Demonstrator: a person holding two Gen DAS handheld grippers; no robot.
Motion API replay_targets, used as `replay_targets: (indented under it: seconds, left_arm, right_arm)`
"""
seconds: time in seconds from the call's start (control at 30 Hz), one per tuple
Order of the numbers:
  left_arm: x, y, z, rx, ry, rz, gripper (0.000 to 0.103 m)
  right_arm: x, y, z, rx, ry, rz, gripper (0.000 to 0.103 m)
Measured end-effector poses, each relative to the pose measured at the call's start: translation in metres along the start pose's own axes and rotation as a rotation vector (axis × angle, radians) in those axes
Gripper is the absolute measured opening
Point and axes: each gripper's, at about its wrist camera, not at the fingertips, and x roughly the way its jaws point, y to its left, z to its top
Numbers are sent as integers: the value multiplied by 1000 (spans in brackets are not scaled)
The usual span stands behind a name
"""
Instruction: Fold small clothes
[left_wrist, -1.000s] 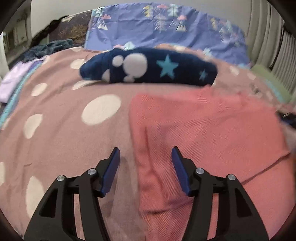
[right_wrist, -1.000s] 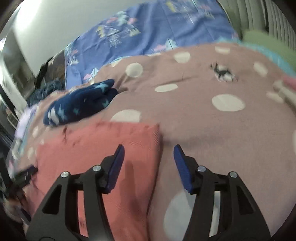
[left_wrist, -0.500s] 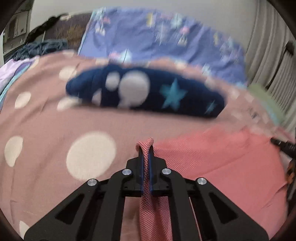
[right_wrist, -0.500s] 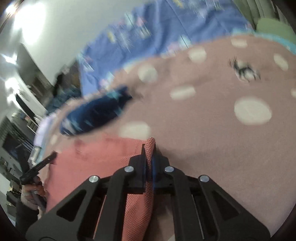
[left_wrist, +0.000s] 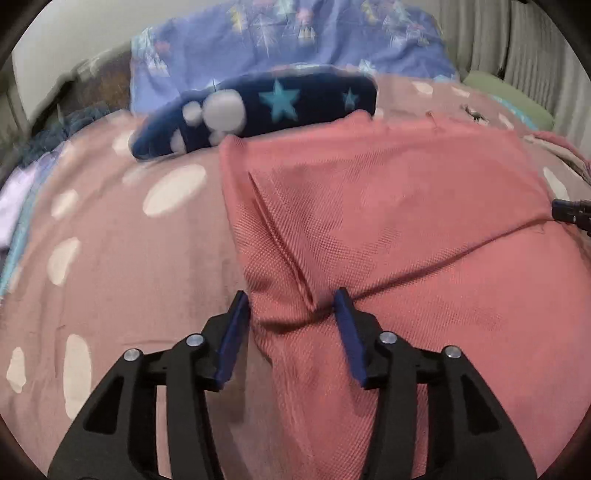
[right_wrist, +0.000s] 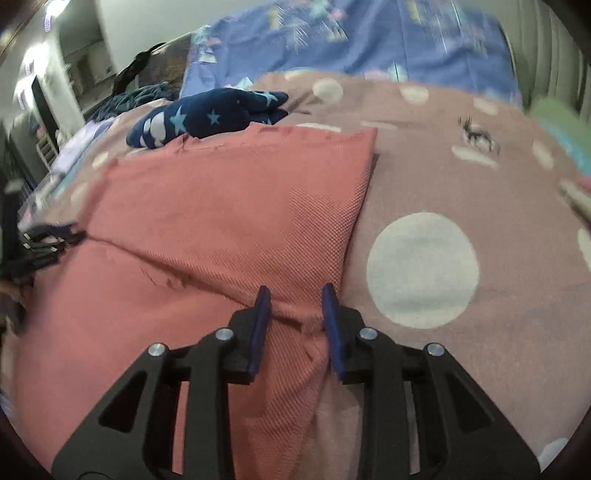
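Note:
A coral-pink woven cloth (left_wrist: 388, 206) lies folded on the spotted bedspread, its upper layer ending in a straight edge across the middle. My left gripper (left_wrist: 291, 295) hovers over the cloth's near left edge. Its jaws are opening and a ridge of cloth lies loose between the blue pads (left_wrist: 236, 325). In the right wrist view the same cloth (right_wrist: 229, 206) fills the left half. My right gripper (right_wrist: 295, 290) sits at its near right edge, jaws opening, with bunched cloth between the pads (right_wrist: 334, 328) but not pinched.
A navy garment with stars (left_wrist: 280, 103) (right_wrist: 207, 118) lies just beyond the cloth's far edge. The pink spotted bedspread (right_wrist: 424, 266) spreads all round, with a blue patterned sheet (left_wrist: 295, 33) behind. Each gripper shows at the other view's side edge.
Half a second ago both grippers were shut on raised corners of the pink cloth. Both have since come back toward the near side and parted their jaws, and the cloth lies folded over.

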Motion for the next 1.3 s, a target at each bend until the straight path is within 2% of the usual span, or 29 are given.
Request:
replay_targets:
  seconds: [0.07, 0.1, 0.13, 0.2, 0.3, 0.4, 0.53, 0.73, 0.87, 0.93, 0.97, 1.1, 1.23, 1.3]
  left_arm:
    - [-14, 8, -6, -90, 24, -26, 51]
    - [-21, 10, -11, -120, 26, -64, 51]
    - [-31, 8, -22, -122, 29, -98, 51]
    - [-49, 2, -45, -95, 33, -117, 54]
    - [-73, -1, -79, -112, 24, -157, 54]
    - [-101, 2, -112, -203, 27, -259, 54]
    - [-123, -14, -145, -190, 16, -299, 54]
    - [-158, -35, -187, -141, -1, -335, 54]
    - [-174, -44, -204, -109, 5, -357, 54]
    - [-177, -45, -208, -115, 1, -368, 54]
    - [-174, -45, -206, -128, -1, -377, 54]
    - [-163, -47, -199, -157, -25, -406, 53]
    - [-173, -45, -210, -181, -32, -406, 43]
    - [-178, -43, -218, -183, -33, -412, 37]
  right_arm:
    - [-14, -6, 0, 86, -8, -11, 32]
    - [-22, -10, -1, 143, -12, 22, 34]
    - [-33, -14, -6, 190, -14, 79, 36]
    - [-47, -13, -19, 194, -13, 92, 37]
    - [-70, -12, -57, 204, 14, 116, 37]
    - [-93, -15, -97, 274, 32, 199, 37]
    - [-118, -11, -148, 360, 56, 312, 37]
    - [-156, -2, -196, 393, 67, 370, 37]
    - [-172, 7, -217, 410, 84, 409, 38]
    - [-177, 13, -221, 394, 77, 419, 45]
    - [-176, 15, -219, 384, 75, 420, 48]
    - [-155, 24, -202, 391, 86, 465, 47]
    - [-168, 31, -209, 356, 112, 468, 47]
    - [-176, 31, -220, 348, 119, 474, 43]
